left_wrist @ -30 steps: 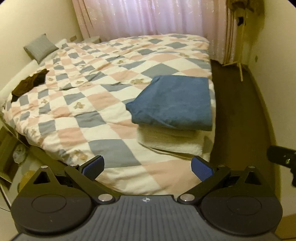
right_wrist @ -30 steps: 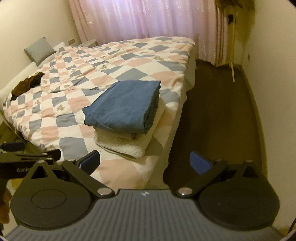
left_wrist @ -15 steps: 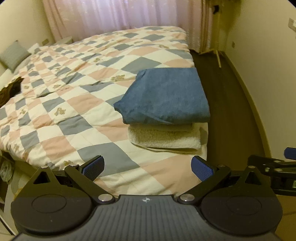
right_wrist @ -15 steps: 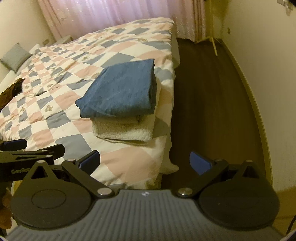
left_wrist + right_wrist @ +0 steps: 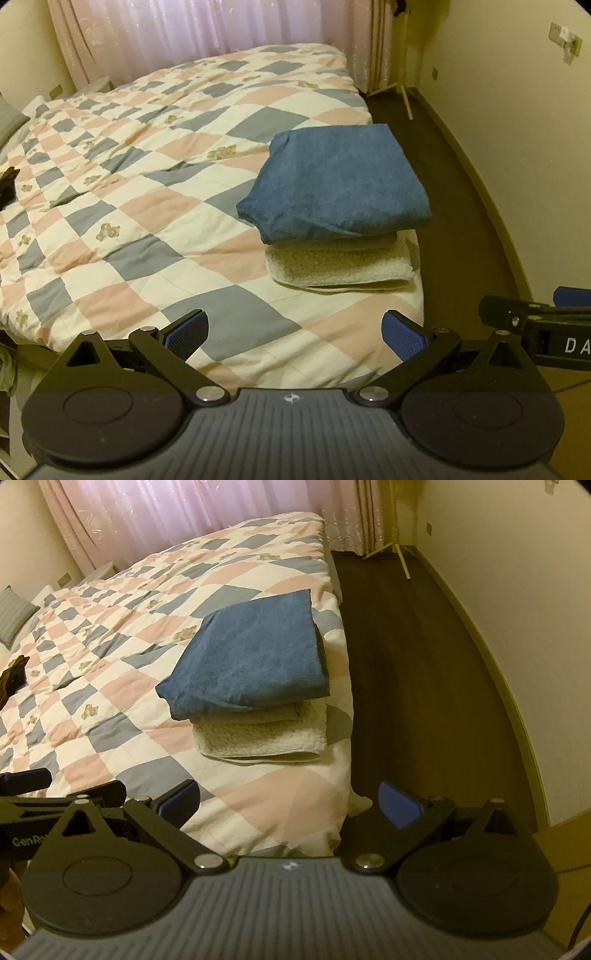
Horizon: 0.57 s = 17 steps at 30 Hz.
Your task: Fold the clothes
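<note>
Two claws hang spread wide and empty above the bed's near edge: the left gripper (image 5: 293, 334) and the right gripper (image 5: 290, 805). Beyond them a folded blue denim garment (image 5: 338, 184) lies stacked on a folded cream fleece garment (image 5: 340, 267) (both near the floor-side edge) on the pink-and-grey checked quilt (image 5: 147, 206).

Dim, warm yellowish cast in both views. Light is admitted through the pink curtains (image 5: 192, 40) at the far end, which are slightly blown out. Soft shadow is cast right of the folded stack (image 5: 255, 672) onto the quilt (image 5: 147, 192). The dark floor (image 5: 417, 672) is underexposed, little detail. Strong fisheye bending is seen at the edges, with black vignette corners. Mild softness and noise throughout; no glare noted.
</note>
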Available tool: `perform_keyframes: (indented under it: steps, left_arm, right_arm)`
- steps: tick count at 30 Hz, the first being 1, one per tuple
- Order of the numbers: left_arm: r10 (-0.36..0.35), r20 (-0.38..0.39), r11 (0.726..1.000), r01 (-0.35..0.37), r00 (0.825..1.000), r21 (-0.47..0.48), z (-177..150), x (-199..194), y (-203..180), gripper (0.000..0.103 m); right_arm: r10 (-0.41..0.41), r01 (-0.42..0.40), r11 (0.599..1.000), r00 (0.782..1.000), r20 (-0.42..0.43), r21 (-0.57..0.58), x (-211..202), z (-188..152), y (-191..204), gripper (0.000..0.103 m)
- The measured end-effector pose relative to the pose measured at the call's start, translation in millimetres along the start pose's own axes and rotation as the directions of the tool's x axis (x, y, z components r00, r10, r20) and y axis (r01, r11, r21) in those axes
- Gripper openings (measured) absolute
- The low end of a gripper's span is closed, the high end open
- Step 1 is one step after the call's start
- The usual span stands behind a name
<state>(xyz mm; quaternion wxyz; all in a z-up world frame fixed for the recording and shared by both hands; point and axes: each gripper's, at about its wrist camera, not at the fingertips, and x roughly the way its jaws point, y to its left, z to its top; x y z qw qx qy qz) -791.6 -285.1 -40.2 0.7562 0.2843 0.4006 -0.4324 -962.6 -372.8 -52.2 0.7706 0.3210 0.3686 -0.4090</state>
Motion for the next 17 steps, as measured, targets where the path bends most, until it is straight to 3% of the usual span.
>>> perform_keyframes:
  steps: [11, 17]
  left_arm:
    - [0.007, -0.019, 0.999, -0.007, 1.000, -0.031, 17, 19, 8, 0.103]
    - [0.035, 0.028, 0.998, -0.034, 0.999, -0.052, 43, 30, 5, 0.103]
  right_arm:
    - [0.020, -0.022, 0.999, 0.999, -0.032, -0.049, 24, 29, 8, 0.102]
    - [0.032, -0.036, 0.995, 0.998, -0.045, -0.092, 50, 64, 2, 0.102]
